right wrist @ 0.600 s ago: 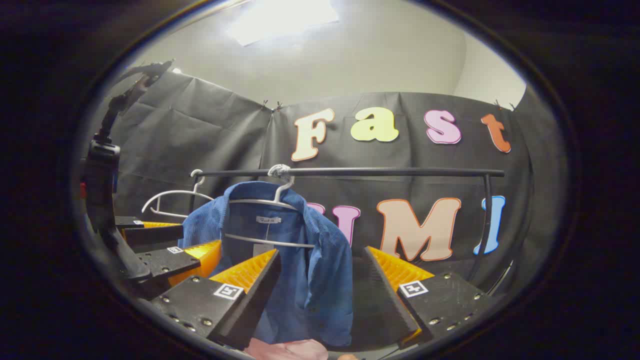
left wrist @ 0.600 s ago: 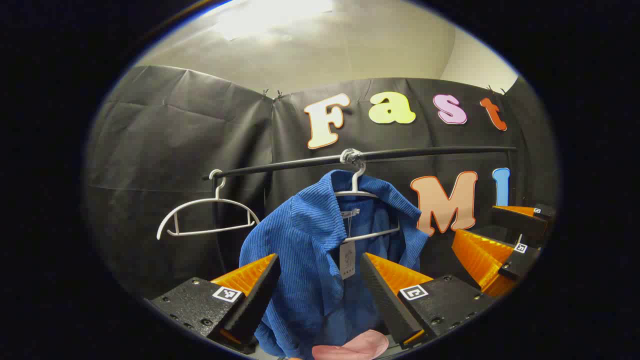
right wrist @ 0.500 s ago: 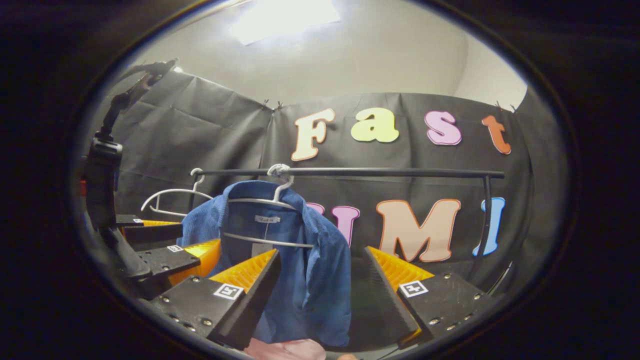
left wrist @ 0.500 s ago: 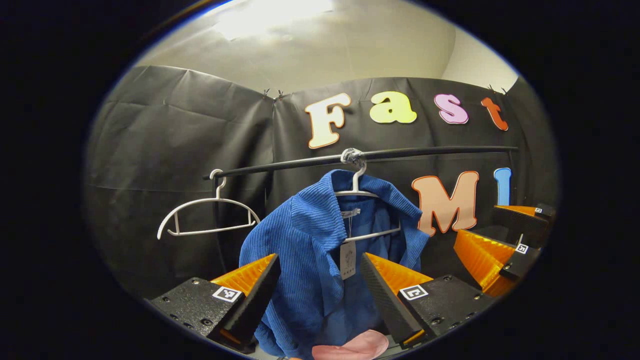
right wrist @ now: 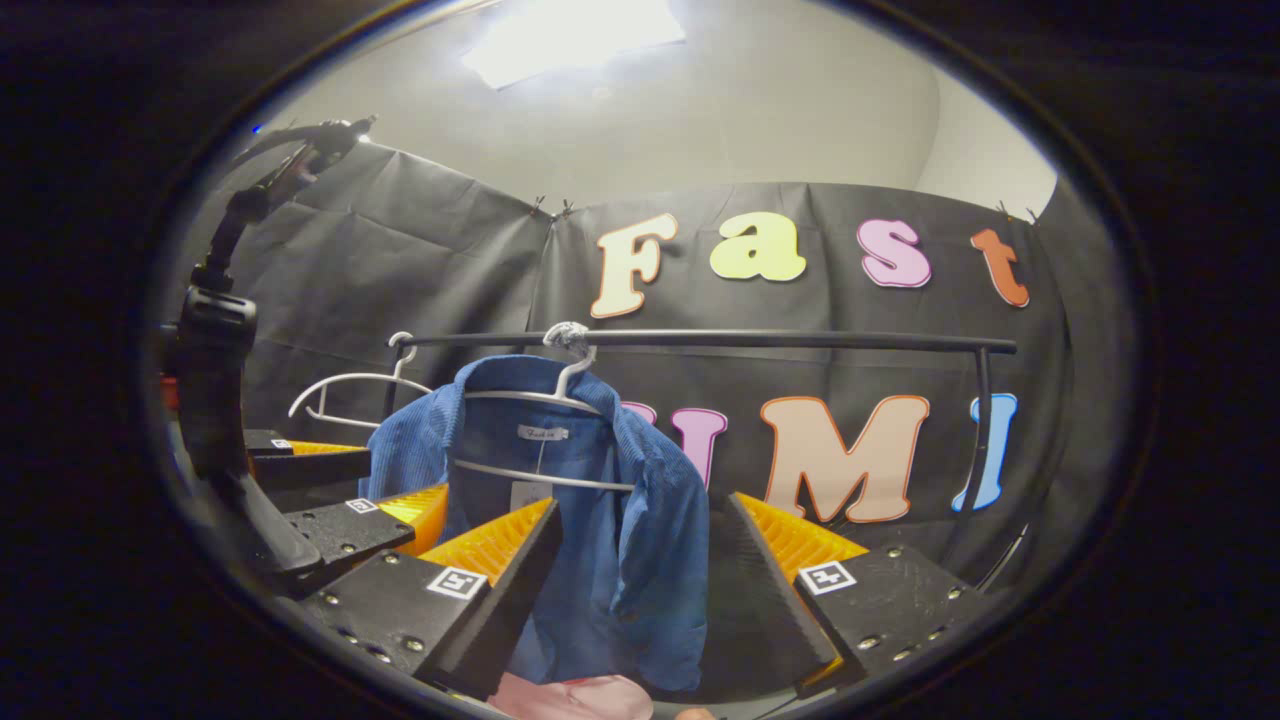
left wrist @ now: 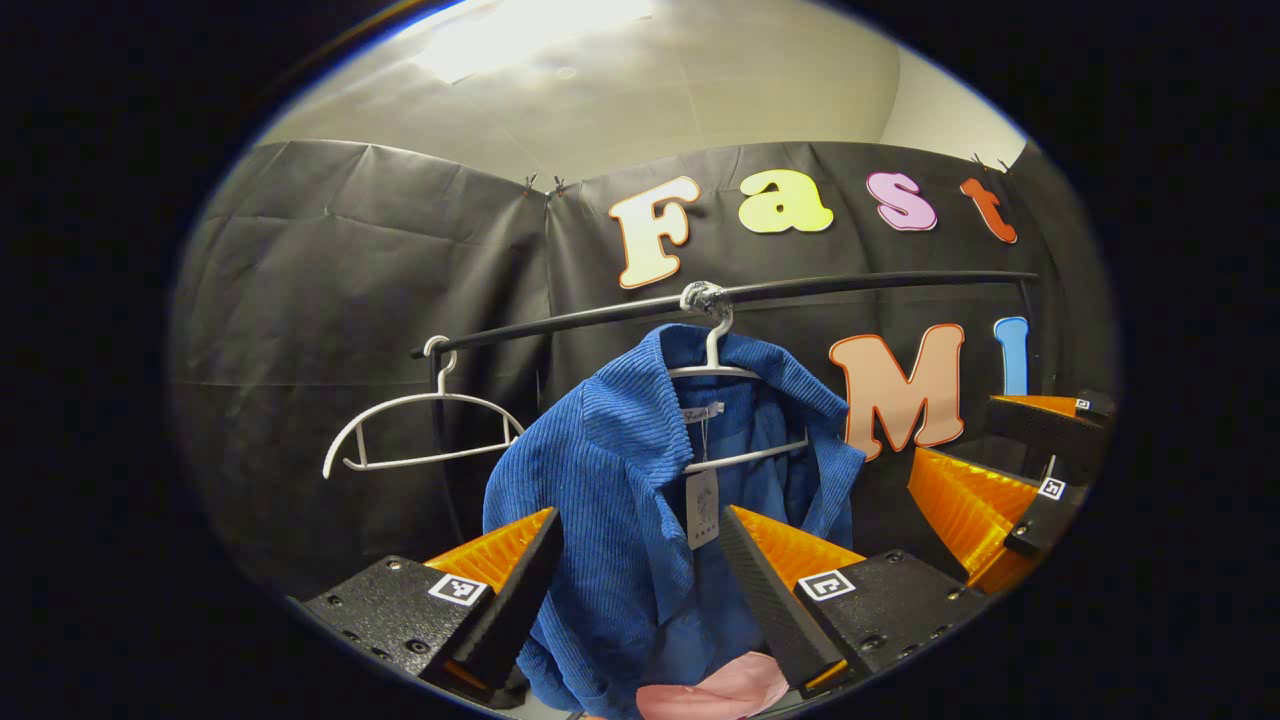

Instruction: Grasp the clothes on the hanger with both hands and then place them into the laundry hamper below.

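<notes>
A blue corduroy shirt (left wrist: 610, 500) (right wrist: 640, 540) hangs on a white hanger (left wrist: 712, 365) (right wrist: 545, 395) from a black rail (left wrist: 860, 285) (right wrist: 760, 341). My left gripper (left wrist: 640, 560) is open, its fingers wide apart just in front of the shirt's left shoulder and collar. My right gripper (right wrist: 640, 560) is open too, its fingers framing the shirt's right side. Neither touches the cloth as far as I can tell. The right gripper shows at the right edge of the left gripper view (left wrist: 1010, 480). The left gripper shows at the left of the right gripper view (right wrist: 340, 500).
An empty white hanger (left wrist: 420, 430) (right wrist: 345, 385) hangs at the rail's left end. Something pink (left wrist: 715, 690) (right wrist: 575, 695) lies low, below the shirt. The rail's upright post (right wrist: 978, 440) stands at the right. Black cloth closes off the back.
Both grippers have edged slightly upward and closer to the shirt; it sits a bit higher and larger between the fingers. The fingers have stayed open and the shirt still hangs.
</notes>
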The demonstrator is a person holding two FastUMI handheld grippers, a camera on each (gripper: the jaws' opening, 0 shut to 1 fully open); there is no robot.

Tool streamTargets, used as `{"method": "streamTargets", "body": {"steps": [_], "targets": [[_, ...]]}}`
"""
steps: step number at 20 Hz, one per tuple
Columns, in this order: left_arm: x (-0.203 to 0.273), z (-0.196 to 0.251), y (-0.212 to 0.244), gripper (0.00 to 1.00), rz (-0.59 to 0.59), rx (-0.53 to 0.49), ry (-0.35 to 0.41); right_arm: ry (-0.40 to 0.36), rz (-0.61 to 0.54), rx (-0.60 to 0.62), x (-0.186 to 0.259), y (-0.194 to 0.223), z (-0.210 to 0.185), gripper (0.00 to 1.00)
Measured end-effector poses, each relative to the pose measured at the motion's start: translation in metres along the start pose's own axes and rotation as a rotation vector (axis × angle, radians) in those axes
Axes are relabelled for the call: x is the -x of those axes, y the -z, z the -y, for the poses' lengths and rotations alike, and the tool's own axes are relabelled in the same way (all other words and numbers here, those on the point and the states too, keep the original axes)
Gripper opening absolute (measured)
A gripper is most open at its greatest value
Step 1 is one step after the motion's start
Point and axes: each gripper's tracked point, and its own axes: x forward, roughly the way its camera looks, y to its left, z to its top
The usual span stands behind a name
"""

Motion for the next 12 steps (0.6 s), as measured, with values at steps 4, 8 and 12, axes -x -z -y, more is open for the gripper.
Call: {"method": "streamTargets", "body": {"steps": [4, 8, 12], "targets": [[-0.007, -0.004, 0.005, 0.96, -0.005, -0.012, -0.022, -0.007, -0.010, -0.012, -0.004, 0.004, -0.003, 0.96], [-0.025, -0.001, 0.014, 0.94, -0.013, -0.016, -0.036, -0.001, -0.023, 0.003, -0.005, 0.012, 0.000, 0.98], [-0.042, 0.002, 0.025, 0.93, -0.026, -0.017, -0.041, 0.025, -0.037, 0.030, -0.011, 0.020, 0.013, 0.96]]}}
